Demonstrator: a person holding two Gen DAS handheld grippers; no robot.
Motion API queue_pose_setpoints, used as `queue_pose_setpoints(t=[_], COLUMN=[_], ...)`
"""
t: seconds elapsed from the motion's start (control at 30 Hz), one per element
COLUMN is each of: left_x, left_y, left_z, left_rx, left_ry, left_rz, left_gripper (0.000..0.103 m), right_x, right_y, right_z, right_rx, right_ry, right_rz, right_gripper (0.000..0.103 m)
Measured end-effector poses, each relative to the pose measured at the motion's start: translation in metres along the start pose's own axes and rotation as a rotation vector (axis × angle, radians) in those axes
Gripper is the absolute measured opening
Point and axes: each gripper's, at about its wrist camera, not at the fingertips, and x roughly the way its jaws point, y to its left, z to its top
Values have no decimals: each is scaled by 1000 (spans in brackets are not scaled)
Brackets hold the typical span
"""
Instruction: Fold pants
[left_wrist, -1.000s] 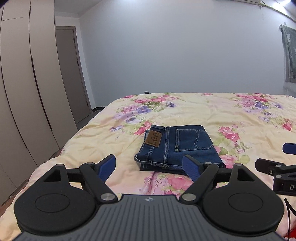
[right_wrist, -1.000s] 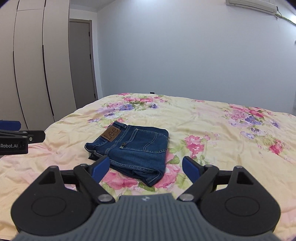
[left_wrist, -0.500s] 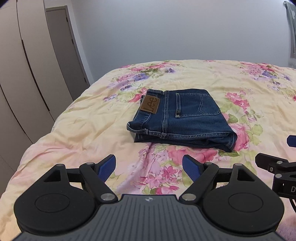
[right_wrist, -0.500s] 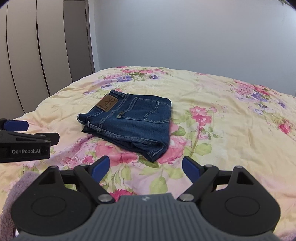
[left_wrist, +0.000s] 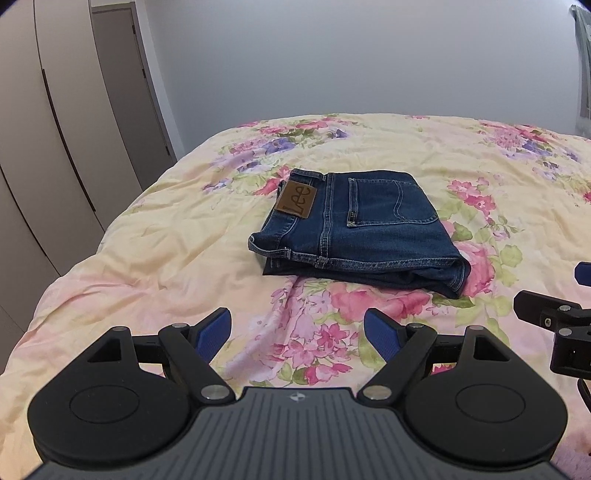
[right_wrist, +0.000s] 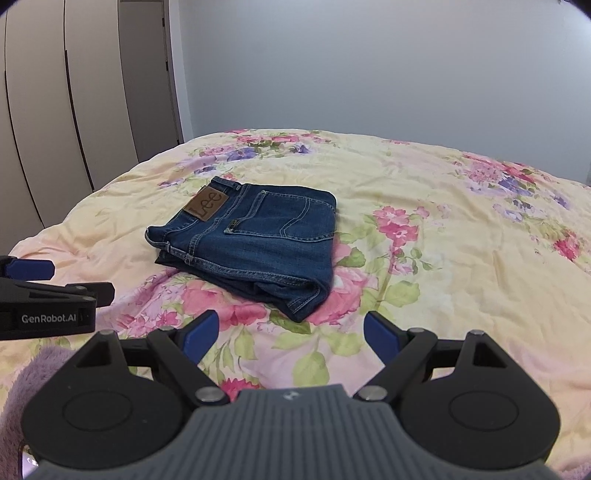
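Observation:
Dark blue jeans (left_wrist: 362, 229) lie folded into a compact rectangle on the floral bedspread (left_wrist: 166, 258), brown leather patch and back pocket facing up; the right wrist view shows the jeans (right_wrist: 255, 243) too. My left gripper (left_wrist: 297, 332) hovers open just short of their near edge, nothing between its blue fingers. My right gripper (right_wrist: 291, 334) is also open and empty, in front of the jeans' near right corner. Each gripper's tip shows at the side of the other's view.
The bed fills the lower half of both views, its left edge falling toward beige wardrobe doors (left_wrist: 48, 122) and a grey door (left_wrist: 129, 81). A plain pale wall (right_wrist: 369, 74) stands behind the bed. Purple fuzzy fabric (right_wrist: 22, 373) shows at lower left in the right wrist view.
Both cameras tipped down toward the bed half a second ago and have since lifted slightly. The jeans lie unmoved. Both grippers have stayed open.

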Motion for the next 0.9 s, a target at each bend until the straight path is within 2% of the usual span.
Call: queue_pose_setpoints(t=[0.9], left_x=[-10], left_y=[-3], left_z=[1], left_rx=[22], left_ry=[-10], left_rz=[18], left_gripper=[96], right_x=[-11], right_y=[-2], right_z=[0], right_rx=[11], right_ry=[-22], right_rz=[-1], right_gripper=[82])
